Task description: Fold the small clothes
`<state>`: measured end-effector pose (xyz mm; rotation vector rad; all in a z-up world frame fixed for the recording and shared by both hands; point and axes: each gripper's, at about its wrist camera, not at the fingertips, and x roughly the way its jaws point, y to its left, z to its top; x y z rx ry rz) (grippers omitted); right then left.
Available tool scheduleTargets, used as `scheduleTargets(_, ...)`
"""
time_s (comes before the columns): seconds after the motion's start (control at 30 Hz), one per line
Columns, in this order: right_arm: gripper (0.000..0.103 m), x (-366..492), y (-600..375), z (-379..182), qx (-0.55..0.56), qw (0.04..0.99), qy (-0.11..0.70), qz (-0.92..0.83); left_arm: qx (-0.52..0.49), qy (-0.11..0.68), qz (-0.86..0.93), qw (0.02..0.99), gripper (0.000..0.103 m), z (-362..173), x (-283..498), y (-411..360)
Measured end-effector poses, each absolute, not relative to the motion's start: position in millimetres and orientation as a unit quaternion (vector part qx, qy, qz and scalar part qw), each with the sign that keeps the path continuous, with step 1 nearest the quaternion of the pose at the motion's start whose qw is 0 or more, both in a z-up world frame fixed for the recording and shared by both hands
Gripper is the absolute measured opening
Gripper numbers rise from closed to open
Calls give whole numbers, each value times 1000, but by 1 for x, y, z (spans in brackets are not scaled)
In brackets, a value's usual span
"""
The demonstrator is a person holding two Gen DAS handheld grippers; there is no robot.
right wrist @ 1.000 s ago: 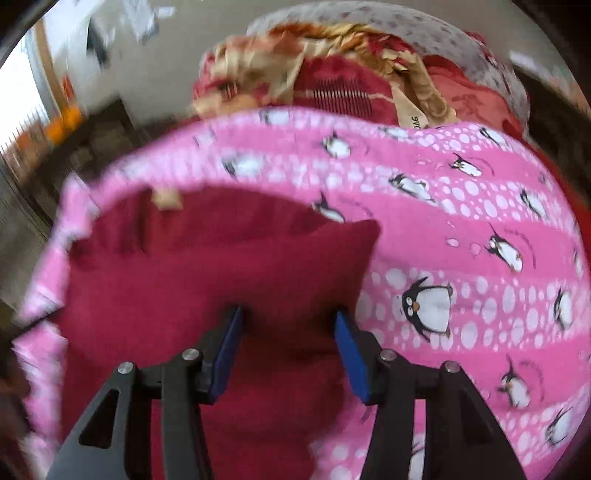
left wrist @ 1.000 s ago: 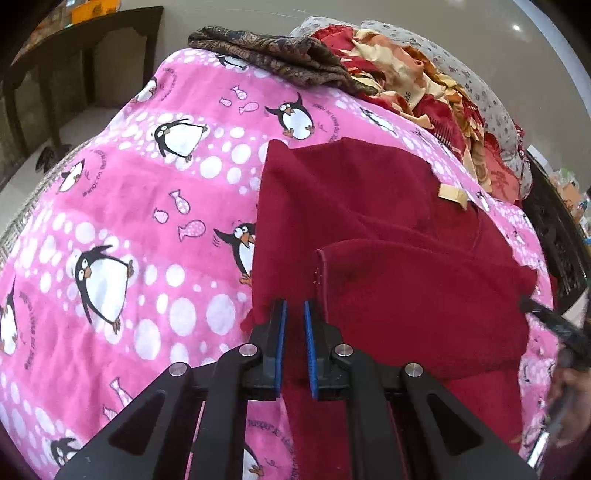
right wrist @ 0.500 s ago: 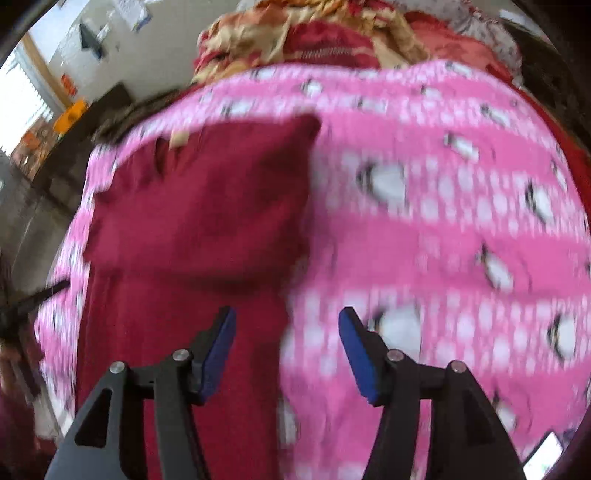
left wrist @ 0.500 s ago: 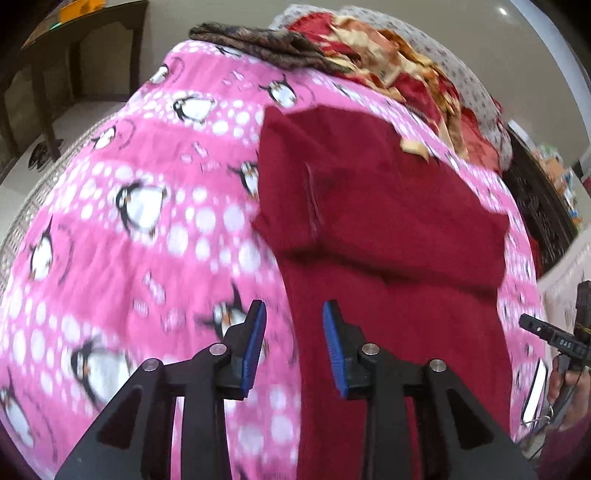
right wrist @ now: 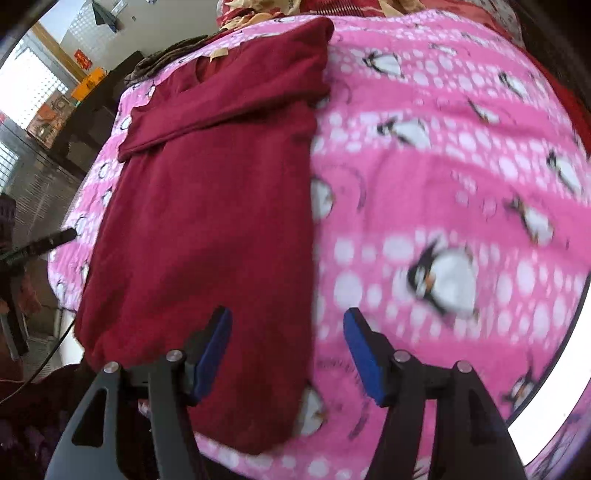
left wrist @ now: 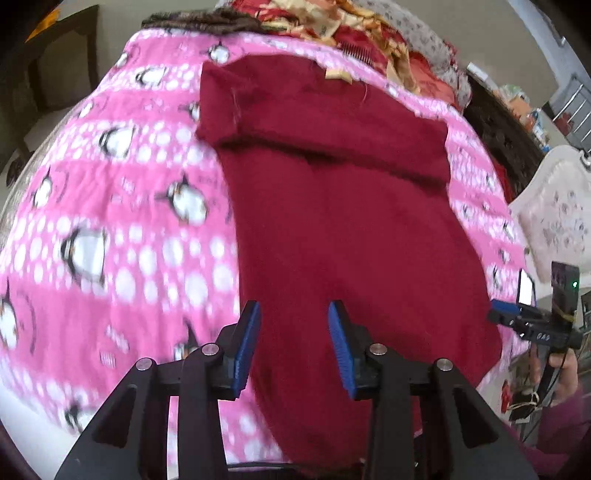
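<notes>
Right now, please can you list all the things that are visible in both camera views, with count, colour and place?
Garment: one, dark red, flat on the blanket, sleeves folded across its far part, tan label at the neck.
Blanket: one, pink with white dots and penguins, under the garment.
Pile of cloth: one heap, red, tan and grey patterned, beyond the blanket's far edge.
Dark patterned fabric: one, brown, at the far edge, left of the pile.
Dark furniture: one piece, far left on the floor.
White upholstered piece: one, right of the bed.
Left gripper: one, black with blue pads, open, over the garment's near part.
Right gripper: one, same colours, open, over the garment's right edge.
</notes>
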<state>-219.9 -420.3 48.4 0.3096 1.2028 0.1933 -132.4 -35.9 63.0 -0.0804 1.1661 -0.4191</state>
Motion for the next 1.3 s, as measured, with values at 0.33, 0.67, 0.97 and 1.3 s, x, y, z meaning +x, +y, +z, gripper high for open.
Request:
scheduleTargets(0.33,72,-244,-414,44,188,808,544,126,-56,597,-177,781,18,34,-169,-29)
scheduleTargets(0.67,9,-252,-423,51,182,831,512,119,-61,607,-168,774,18,23,-174,-32)
scheduleTargets(0.97,40,-253,-420,40,182,817,532,127,-58,609,-158,775,18,24,-181,-31)
scheduleTargets(1.3,61,-256,-417,40,183,809,535,162,-71,620,-168,763,21,20,-186,-28)
